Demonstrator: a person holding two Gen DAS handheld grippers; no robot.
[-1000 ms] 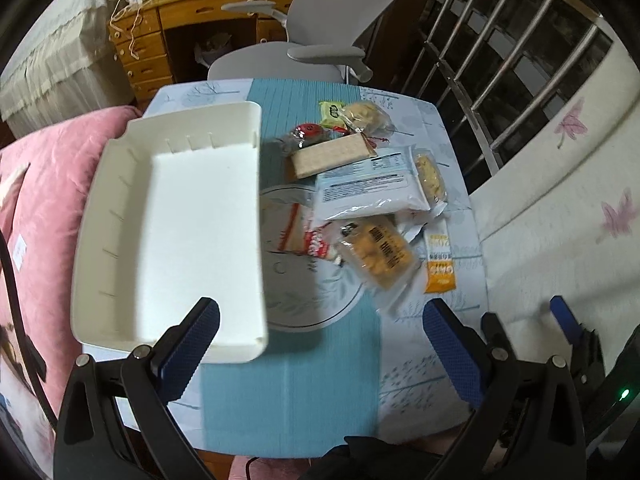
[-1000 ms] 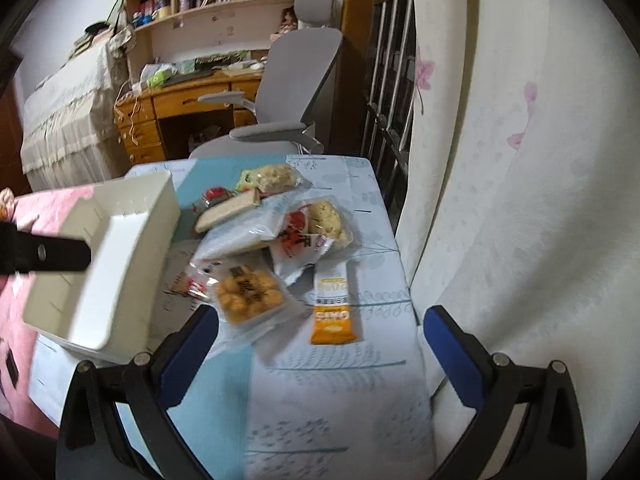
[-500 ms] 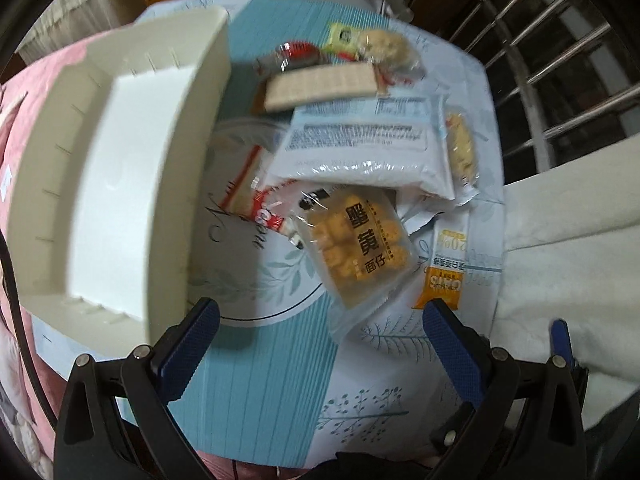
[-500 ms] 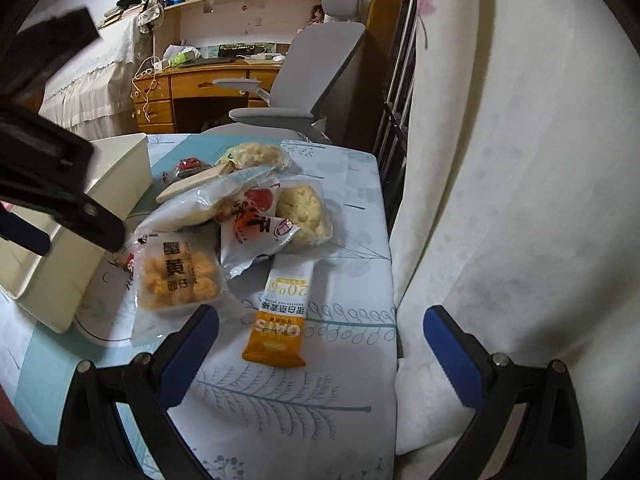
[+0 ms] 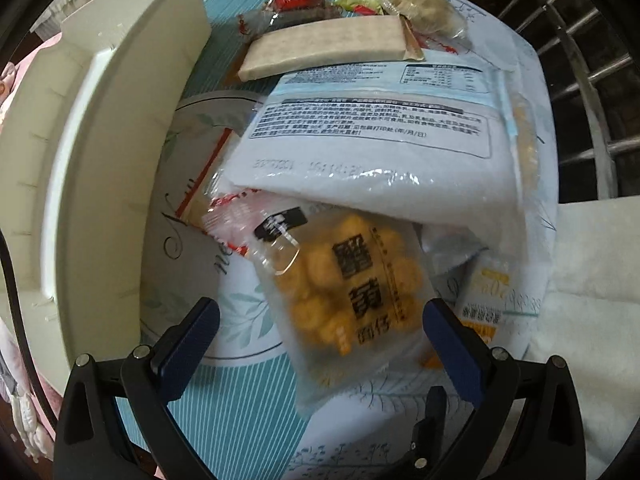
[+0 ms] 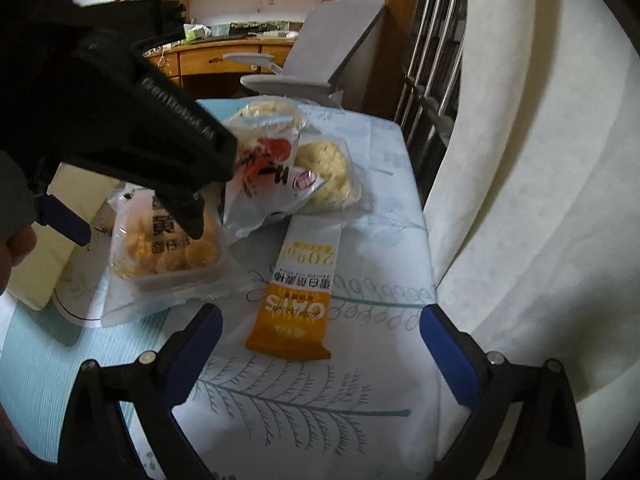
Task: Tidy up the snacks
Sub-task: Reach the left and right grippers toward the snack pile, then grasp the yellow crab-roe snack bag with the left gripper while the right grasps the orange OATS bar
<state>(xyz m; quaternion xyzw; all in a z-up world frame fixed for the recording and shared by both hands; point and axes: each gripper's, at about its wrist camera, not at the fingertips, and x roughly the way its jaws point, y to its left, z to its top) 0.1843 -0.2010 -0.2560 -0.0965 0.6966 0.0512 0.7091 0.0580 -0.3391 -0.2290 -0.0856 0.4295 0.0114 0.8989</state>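
A clear bag of yellow puffs lies on the table beside the cream bin. My left gripper points straight down over it, open, one blue pad on each side and neither touching. In the right wrist view the left gripper hangs over that same bag. An orange oat bar lies flat on the cloth. My right gripper stands wide with its jaws closing. The bar's near end sits between the fingers, untouched.
A large white packet, a cracker bar, a red-wrapped sweet and a bagged cookie are piled behind the puffs. A grey chair stands beyond the table. A white curtain and a metal railing close the right side.
Both grippers have come down toward the table. The left one has moved right from the bin to the puff bag. The right one has closed in on the oat bar.
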